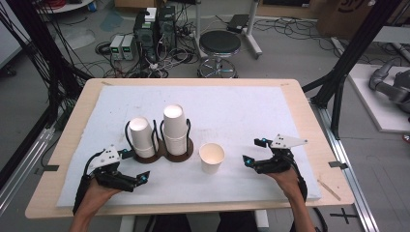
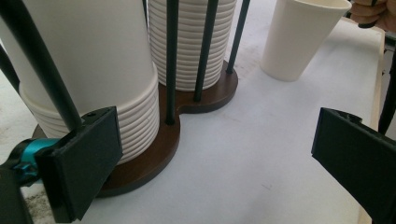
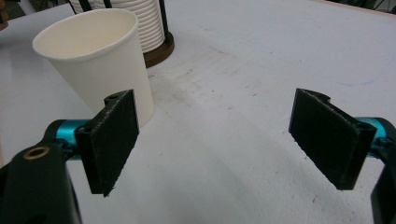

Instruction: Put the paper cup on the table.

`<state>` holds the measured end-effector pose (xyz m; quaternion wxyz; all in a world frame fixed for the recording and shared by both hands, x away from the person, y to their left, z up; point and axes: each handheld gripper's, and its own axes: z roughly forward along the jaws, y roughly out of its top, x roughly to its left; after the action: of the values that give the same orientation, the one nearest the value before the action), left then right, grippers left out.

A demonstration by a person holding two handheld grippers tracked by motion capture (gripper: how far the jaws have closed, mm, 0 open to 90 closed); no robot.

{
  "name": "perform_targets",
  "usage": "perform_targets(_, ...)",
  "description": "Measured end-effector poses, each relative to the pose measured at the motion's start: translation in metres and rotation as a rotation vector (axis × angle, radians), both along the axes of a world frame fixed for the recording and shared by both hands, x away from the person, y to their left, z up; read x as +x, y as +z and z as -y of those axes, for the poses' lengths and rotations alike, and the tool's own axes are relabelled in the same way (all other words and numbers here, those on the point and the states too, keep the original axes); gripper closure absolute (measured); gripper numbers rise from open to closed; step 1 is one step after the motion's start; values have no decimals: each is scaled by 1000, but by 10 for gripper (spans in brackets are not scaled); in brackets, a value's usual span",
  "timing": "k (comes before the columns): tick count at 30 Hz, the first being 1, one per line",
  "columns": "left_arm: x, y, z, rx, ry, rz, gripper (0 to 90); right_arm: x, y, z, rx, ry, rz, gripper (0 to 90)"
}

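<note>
High view: a single cup [image 1: 212, 157] stands upright on the white worktop [image 1: 241, 111] at lower centre, just right of the holder [image 1: 164, 152] with its two upside-down cup stacks. The right tool [image 1: 252, 152] sits near the cup's right side, jaws wide apart and holding nothing. The left tool [image 1: 138, 166] rests at lower left, just beside the holder's left stack [image 1: 142, 137], also wide open and empty.

The cup looks light and thin-walled, so I'd worry a hard squeeze from the right tool would crush it, or a glancing jaw would tip it over. The left tool could snag a holder rod if it swings.

From the right gripper view the cup's base is hidden behind the near jaw. Whether the cup holds anything is hard to tell.
</note>
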<state>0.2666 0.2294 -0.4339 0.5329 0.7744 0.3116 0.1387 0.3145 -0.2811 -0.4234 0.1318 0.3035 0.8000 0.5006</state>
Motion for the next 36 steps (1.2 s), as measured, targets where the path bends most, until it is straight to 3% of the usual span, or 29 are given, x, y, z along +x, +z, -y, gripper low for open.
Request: perform_targets(36, 0, 1, -3, -18, 11, 5, 17, 0, 0, -3, 1, 6, -4, 164)
